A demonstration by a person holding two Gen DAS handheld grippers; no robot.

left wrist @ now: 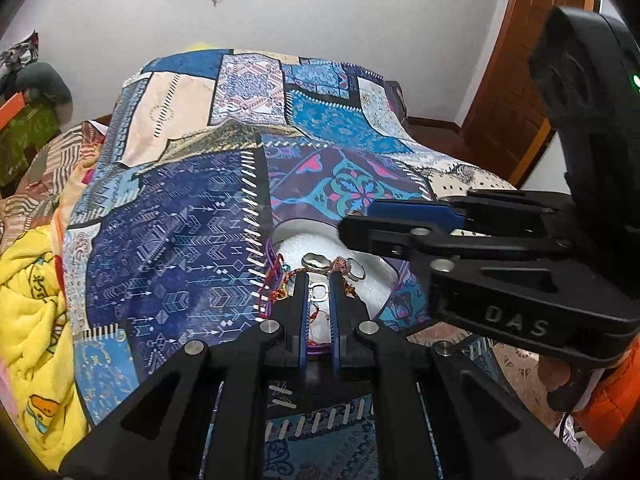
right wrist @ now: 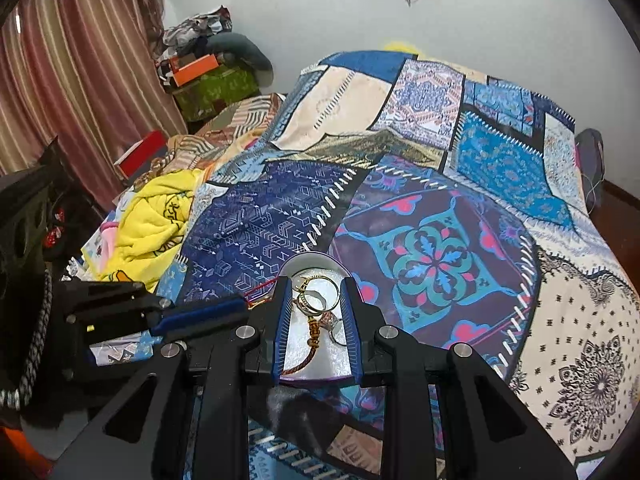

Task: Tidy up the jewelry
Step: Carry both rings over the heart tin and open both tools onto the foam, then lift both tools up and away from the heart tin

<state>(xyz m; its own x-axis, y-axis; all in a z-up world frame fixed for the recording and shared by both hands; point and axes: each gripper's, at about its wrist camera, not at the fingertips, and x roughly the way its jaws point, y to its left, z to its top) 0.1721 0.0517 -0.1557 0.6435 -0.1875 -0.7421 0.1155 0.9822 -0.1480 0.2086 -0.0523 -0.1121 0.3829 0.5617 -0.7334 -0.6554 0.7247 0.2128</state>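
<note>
White round tray (right wrist: 316,261), foam-lined, sits on the patchwork bedspread (right wrist: 432,248) at the near edge of the bed. Jewelry inside: gold hoop rings (right wrist: 318,292), a braided brown cord (right wrist: 312,344), a silver ring (right wrist: 340,336). A red thread bracelet (left wrist: 272,284) hangs over the tray's left rim.

Left gripper (left wrist: 319,280): clenched, tips over the tray; a small silver buckle-like piece shows between its fingers (whether pinched, cannot tell). Right gripper (right wrist: 316,286): jaws narrowly apart, straddling the rings above the tray; no contact discernible, and grasp cannot be told. Yellow blanket (right wrist: 156,220) bunched to the left.
</note>
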